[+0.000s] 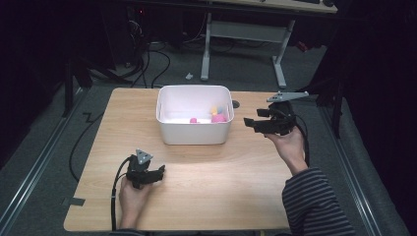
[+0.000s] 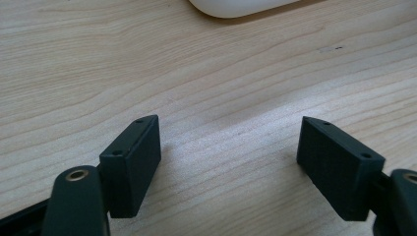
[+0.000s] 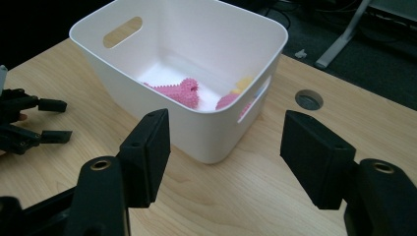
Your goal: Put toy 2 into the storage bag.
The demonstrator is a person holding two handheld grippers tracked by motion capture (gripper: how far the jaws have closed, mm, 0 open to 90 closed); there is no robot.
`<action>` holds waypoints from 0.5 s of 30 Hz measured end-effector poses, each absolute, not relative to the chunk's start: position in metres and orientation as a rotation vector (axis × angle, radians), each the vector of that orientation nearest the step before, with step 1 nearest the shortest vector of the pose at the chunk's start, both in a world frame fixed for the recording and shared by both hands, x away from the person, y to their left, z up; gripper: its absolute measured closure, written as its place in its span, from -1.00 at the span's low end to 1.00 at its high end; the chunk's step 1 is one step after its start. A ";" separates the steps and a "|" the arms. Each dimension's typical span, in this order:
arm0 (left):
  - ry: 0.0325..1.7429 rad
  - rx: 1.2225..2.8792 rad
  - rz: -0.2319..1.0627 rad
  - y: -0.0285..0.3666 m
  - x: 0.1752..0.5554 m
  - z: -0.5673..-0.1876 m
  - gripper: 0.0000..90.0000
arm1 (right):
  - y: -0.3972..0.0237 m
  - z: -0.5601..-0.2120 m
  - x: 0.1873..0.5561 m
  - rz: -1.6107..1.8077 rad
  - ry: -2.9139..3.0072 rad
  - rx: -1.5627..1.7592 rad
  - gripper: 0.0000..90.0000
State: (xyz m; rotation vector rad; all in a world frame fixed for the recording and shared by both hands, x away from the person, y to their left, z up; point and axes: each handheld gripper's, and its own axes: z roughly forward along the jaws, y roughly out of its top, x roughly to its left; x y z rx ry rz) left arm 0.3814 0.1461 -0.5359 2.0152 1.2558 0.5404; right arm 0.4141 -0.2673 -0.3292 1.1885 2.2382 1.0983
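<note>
The high view is looking forward and down from above the person's side, taking in the whole wooden table (image 1: 206,196), the white bin (image 1: 194,120) at its far middle, and the dark floor beyond. The left gripper view is sitting very close over the tabletop (image 2: 206,73), facing along its jaws toward the bin, catching just the bin's lower edge (image 2: 241,6) at the top. The right gripper view is looking from higher and a little farther off, down into the bin (image 3: 206,132). All three are sharing the bin and the table.
</note>
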 end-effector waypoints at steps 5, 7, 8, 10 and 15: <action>1.256 2.015 0.540 0.146 0.381 -0.536 -0.45 | -0.283 -0.332 0.403 1.120 2.205 1.221 -0.20; 1.255 2.015 0.540 0.146 0.381 -0.536 -0.45 | -0.289 -0.334 0.399 1.124 2.195 1.229 -0.20; 1.255 2.015 0.540 0.146 0.381 -0.536 -0.45 | -0.291 -0.334 0.397 1.126 2.191 1.233 -0.20; 1.255 2.015 0.540 0.146 0.381 -0.536 -0.45 | -0.295 -0.337 0.392 1.137 2.182 1.235 -0.20; 1.255 2.015 0.541 0.146 0.381 -0.536 -0.45 | -0.306 -0.343 0.383 1.135 2.161 1.253 -0.19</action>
